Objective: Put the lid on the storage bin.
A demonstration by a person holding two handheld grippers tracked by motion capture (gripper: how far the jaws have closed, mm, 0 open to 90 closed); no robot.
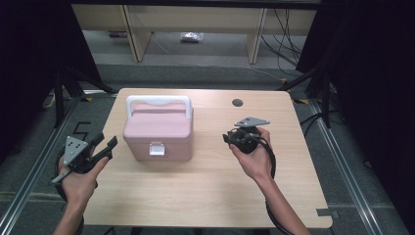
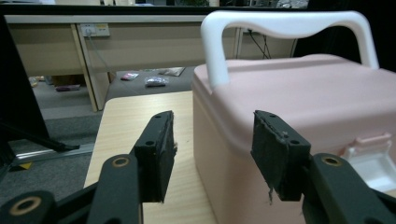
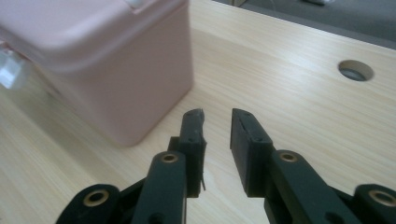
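A pink box [image 1: 157,131] with a white carry handle [image 1: 157,100] and a white front latch [image 1: 156,148] stands shut on the wooden table [image 1: 205,191], left of centre. My left gripper [image 1: 106,142] hovers at the table's left edge, open and aimed at the box's left side. In the left gripper view the box [image 2: 303,93] and its handle [image 2: 280,21] rise just beyond the left gripper [image 2: 214,121], whose jaws hold nothing. My right gripper [image 1: 229,138] sits to the right of the box and is open and empty. In the right gripper view the right gripper [image 3: 217,114] points past the box's lower corner [image 3: 107,70].
A round cable hole [image 1: 237,103] is cut into the table at the back right. Beyond the table are desk legs [image 1: 134,34], floor cables [image 1: 286,44] and small packets on the floor [image 1: 192,36]. Black stand legs [image 1: 68,83] flank the table.
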